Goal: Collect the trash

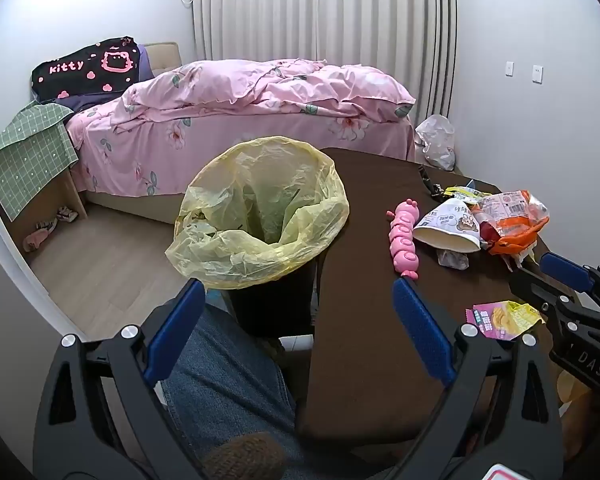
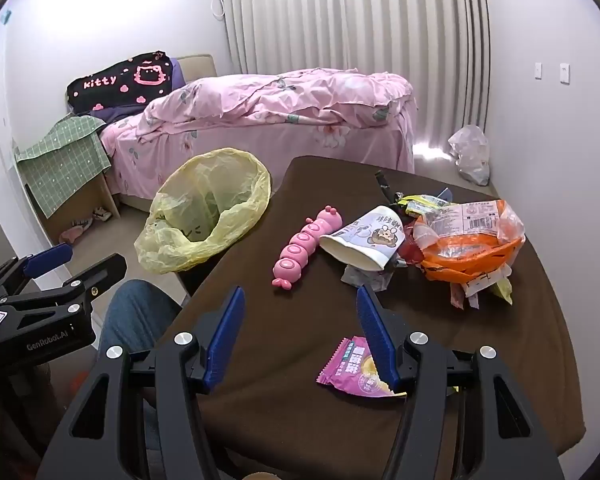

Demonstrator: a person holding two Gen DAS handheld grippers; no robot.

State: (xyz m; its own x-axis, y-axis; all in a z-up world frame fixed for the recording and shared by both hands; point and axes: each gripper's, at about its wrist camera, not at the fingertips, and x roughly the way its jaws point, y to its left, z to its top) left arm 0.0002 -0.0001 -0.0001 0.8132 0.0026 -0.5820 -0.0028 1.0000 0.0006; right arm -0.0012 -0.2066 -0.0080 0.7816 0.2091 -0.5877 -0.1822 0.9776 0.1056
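A bin lined with a yellow bag (image 1: 260,208) (image 2: 204,210) stands at the left edge of the brown table (image 1: 364,320) (image 2: 300,360). On the table lie a white paper cup (image 1: 448,228) (image 2: 364,238) on its side, an orange plastic bag (image 1: 516,220) (image 2: 468,236) with wrappers around it, and a pink snack wrapper (image 1: 500,318) (image 2: 354,368). My left gripper (image 1: 300,292) (image 2: 76,262) is open and empty, over the table's left edge near the bin. My right gripper (image 2: 300,300) (image 1: 540,270) is open and empty, just above the pink wrapper.
A pink caterpillar toy (image 1: 404,236) (image 2: 306,244) lies left of the cup. A bed with pink bedding (image 1: 240,100) stands behind. A green-covered nightstand (image 1: 28,160) is at left. A white plastic bag (image 1: 436,140) sits on the floor by the curtain. My jeans-clad knee (image 1: 220,368) is below the bin.
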